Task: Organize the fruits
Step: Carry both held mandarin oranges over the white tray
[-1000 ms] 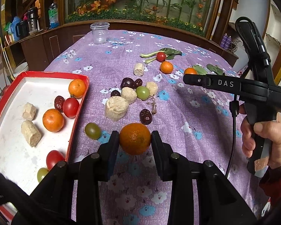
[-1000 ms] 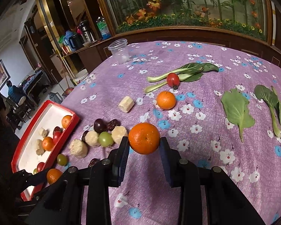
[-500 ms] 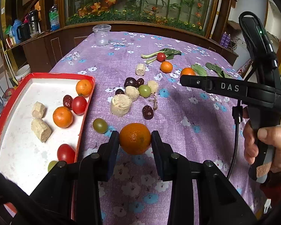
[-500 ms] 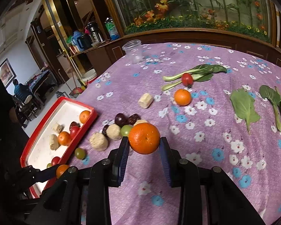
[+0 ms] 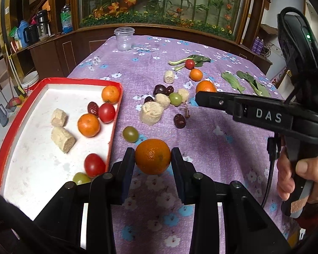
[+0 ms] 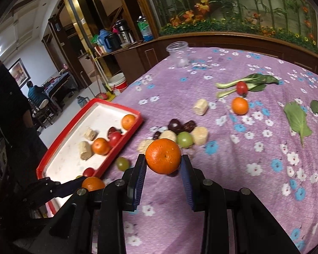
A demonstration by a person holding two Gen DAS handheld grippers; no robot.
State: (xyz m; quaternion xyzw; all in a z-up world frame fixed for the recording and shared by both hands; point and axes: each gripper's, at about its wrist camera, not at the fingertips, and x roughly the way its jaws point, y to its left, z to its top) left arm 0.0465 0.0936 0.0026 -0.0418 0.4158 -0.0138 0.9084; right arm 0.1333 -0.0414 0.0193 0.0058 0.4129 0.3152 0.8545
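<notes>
Left wrist view shows the left gripper [image 5: 152, 158] with its two fingers closed on an orange [image 5: 152, 156], which is held above the purple flowered tablecloth [image 5: 212, 152], just beside the right rim of the red tray [image 5: 114, 114]. This tray lies at the left edge of the tabletop and holds two small oranges, two red tomatoes, a dark date, two pale corn pieces and a green grape at its near edge. A green grape [image 5: 130, 134] lies on the cloth between the tray and the held orange.

In the right wrist view the right gripper [image 6: 163, 165] also has its fingers pressed on a second orange [image 6: 163, 156], lifted over the middle of the tabletop, near a cluster of corn pieces, dates and a green tomato [image 6: 185, 139]. Farther toward the far right side lie a small orange [image 6: 240, 105], a red tomato [image 6: 242, 87] on a leafy stalk, and loose green leaves [image 6: 297, 120]. A clear plastic cup [image 6: 178, 54] stands near the far edge of the tabletop.
</notes>
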